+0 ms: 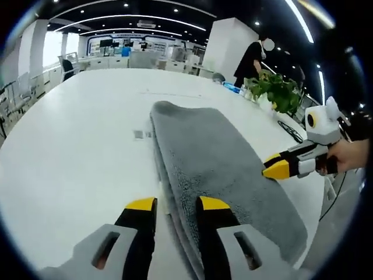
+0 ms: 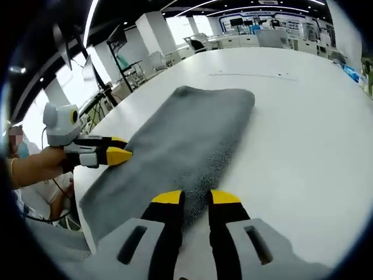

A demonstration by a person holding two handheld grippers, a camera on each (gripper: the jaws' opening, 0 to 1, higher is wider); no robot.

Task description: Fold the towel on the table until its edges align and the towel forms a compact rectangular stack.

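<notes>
A grey towel (image 1: 204, 157) lies folded flat as a long strip on the white table (image 1: 81, 140), stretching away from both cameras. My left gripper (image 1: 178, 204) is over the near end of its left edge, jaws a narrow gap apart; the edge shows in the gap with bare table beside it. My right gripper (image 2: 196, 197) stands the same way over the towel (image 2: 180, 134) at its right edge, open by a small gap. The right gripper (image 1: 273, 169) also reaches in from the right, its tip touching the towel. The left gripper (image 2: 121, 154) comes in from the left.
A potted green plant (image 1: 277, 90) and a small blue item (image 1: 232, 87) stand at the table's far right. A person (image 1: 250, 58) stands behind them. A seated person (image 2: 26, 169) is at the left, off the table (image 2: 303, 128). Wide bare tabletop lies left of the towel.
</notes>
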